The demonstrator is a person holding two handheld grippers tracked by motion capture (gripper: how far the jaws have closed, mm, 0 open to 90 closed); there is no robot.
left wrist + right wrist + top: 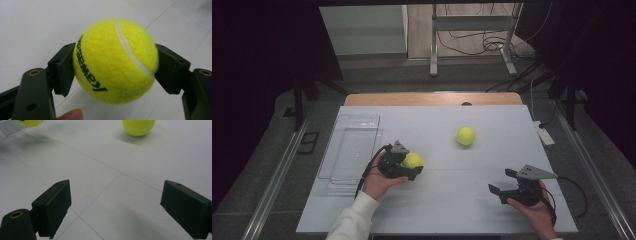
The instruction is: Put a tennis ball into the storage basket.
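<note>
- Yellow tennis ball, closest to the lens in the left gripper view, sits clamped between the two black pads of the left claw; both pads press on its sides, and black lettering and a white seam show on its felt.
- From the high view, that held ball hangs over the white counter, just right of the clear plastic tray that lies along the counter's left edge.
- A fingertip shows at the bottom edge of the left gripper view, below the ball.
- A white sleeve leads up to the left hand wrapped around the claw's body.
- Second tennis ball rests alone on the counter, well apart from both claws, toward the far side.
- Right claw is released: its jaws stand wide apart with bare counter between them, near the counter's front right corner, held by the right hand.
- In the right gripper view, the loose ball lies ahead of the open jaws, and the held ball peeks in at the top left corner.
</note>
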